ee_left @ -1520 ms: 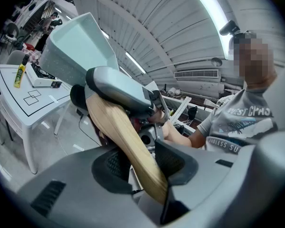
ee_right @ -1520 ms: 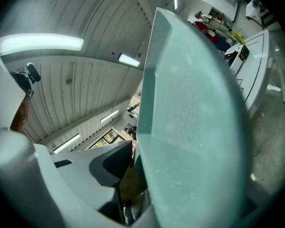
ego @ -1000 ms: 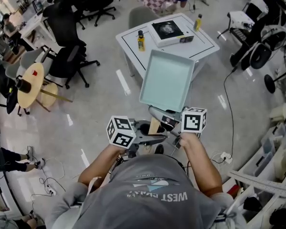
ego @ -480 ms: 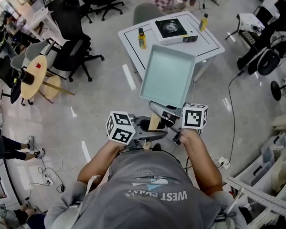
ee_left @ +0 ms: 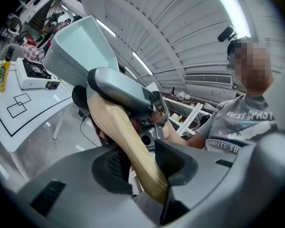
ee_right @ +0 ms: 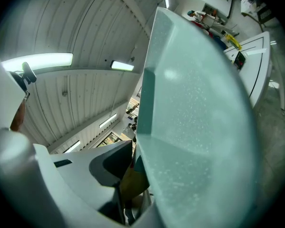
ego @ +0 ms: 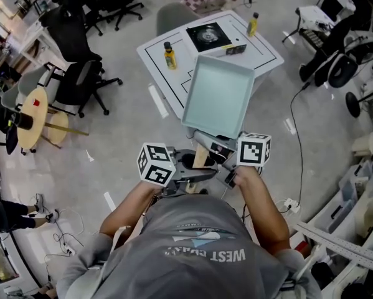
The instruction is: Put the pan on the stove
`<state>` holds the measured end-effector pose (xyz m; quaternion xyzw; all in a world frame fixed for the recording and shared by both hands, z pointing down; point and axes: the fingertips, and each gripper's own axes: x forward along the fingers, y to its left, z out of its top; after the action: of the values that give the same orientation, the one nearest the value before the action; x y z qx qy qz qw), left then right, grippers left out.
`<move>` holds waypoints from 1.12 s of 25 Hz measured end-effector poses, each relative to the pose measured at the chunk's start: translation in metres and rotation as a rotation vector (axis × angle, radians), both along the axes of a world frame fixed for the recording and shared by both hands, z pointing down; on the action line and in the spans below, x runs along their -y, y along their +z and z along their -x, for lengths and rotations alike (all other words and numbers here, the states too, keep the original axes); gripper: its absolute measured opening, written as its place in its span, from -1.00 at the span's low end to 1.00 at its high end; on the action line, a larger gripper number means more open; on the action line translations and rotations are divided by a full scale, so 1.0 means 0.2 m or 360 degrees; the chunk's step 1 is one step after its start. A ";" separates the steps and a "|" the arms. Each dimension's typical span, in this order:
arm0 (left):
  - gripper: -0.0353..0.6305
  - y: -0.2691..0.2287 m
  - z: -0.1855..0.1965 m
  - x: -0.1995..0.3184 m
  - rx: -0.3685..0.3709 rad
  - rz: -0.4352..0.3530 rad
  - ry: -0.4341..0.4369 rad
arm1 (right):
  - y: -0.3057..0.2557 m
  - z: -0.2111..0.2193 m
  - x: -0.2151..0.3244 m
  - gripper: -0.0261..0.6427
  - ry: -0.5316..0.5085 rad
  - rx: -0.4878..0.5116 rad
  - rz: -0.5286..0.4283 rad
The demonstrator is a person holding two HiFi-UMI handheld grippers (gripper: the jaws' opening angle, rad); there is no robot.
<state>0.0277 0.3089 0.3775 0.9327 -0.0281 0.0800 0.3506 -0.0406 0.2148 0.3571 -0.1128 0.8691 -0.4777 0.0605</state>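
**Pan held in air, short of table**

Office floor (ego: pixel 111 142) is grey and glossy, with a white table (ego: pixel 264 53) ahead of me in the head view. Stove (ego: pixel 212 37) sits on the table toward its far side, burner up. One bottle (ego: pixel 169 55), yellow, stands on the table's left part. A second bottle (ego: pixel 253 25) stands at the table's far right edge, right of the stove. Black lines (ego: pixel 192 80) are marked on the tabletop. Black chairs (ego: pixel 80 80) stand left of the table, and a round wooden side table (ego: pixel 35 109) stands further left of it.

Pan (ego: pixel 218 96) is square and pale teal, open side up. It is held in the air on my side of the table, and its far rim overlaps the table's near edge in the head view. The left gripper view shows it well above the tabletop, so it is not on the stove. Its wooden handle (ego: pixel 200 159) runs back from the pan toward me.

Left gripper (ego: pixel 195 174) is clamped on the handle's free end. In its own view both jaws press on the wood. Right gripper (ego: pixel 218 149) grips nearer the pan, by the grey neck. In its own view the pan fills most of the frame. One jaw sits tight on the brown handle right beside the pan wall, and the pan covers the other. I read it as gripping the handle.
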 end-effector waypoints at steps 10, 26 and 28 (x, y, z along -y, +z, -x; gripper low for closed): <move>-0.48 -0.01 0.10 0.36 -0.0011 0.0002 0.0152 | -0.01 0.05 0.39 -0.48 0.0152 -0.0007 -0.0004; -0.48 0.00 0.31 0.74 -0.0037 -0.0002 0.0332 | 0.00 0.21 0.80 -0.49 0.0334 -0.0001 0.0007; -0.48 0.01 0.32 0.76 -0.0043 0.0003 0.0339 | 0.01 0.22 0.83 -0.49 0.0340 0.0001 0.0015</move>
<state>-0.0365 0.1559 0.3787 0.9310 0.0760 0.1042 0.3414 -0.0845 0.0487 0.3595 -0.2049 0.8499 -0.4726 0.1109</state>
